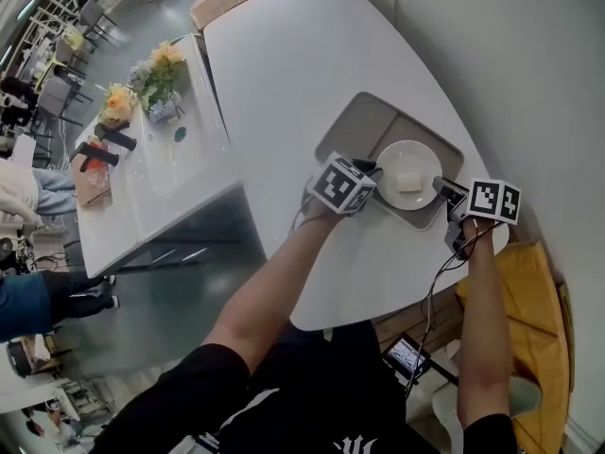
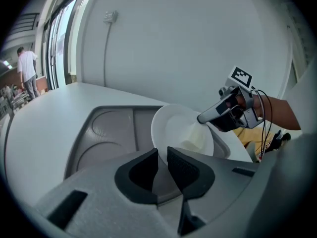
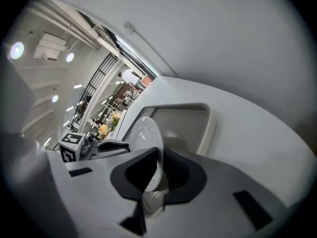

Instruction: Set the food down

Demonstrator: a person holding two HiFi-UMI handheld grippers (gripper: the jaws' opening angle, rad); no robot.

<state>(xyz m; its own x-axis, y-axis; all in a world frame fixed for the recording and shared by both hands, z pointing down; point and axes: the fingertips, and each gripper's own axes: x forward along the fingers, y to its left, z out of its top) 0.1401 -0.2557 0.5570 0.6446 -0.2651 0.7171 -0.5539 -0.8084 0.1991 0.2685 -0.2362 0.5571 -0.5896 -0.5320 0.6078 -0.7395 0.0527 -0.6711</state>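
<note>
My left gripper (image 2: 162,155) is closed on the rim of the white plate (image 2: 171,128), with the thin edge pinched between its fingers (image 2: 185,170). My right gripper (image 3: 159,165) is clamped the same way on the opposite rim, its fingers nearly together on the edge. In the head view the plate hangs level between the two grippers, over the near end of the grey tray (image 1: 364,126), which lies on the white surface (image 1: 284,83) close to the wall. The food (image 1: 409,181), a pale block, lies near the middle of the plate. I cannot tell whether the plate's base touches the tray.
</note>
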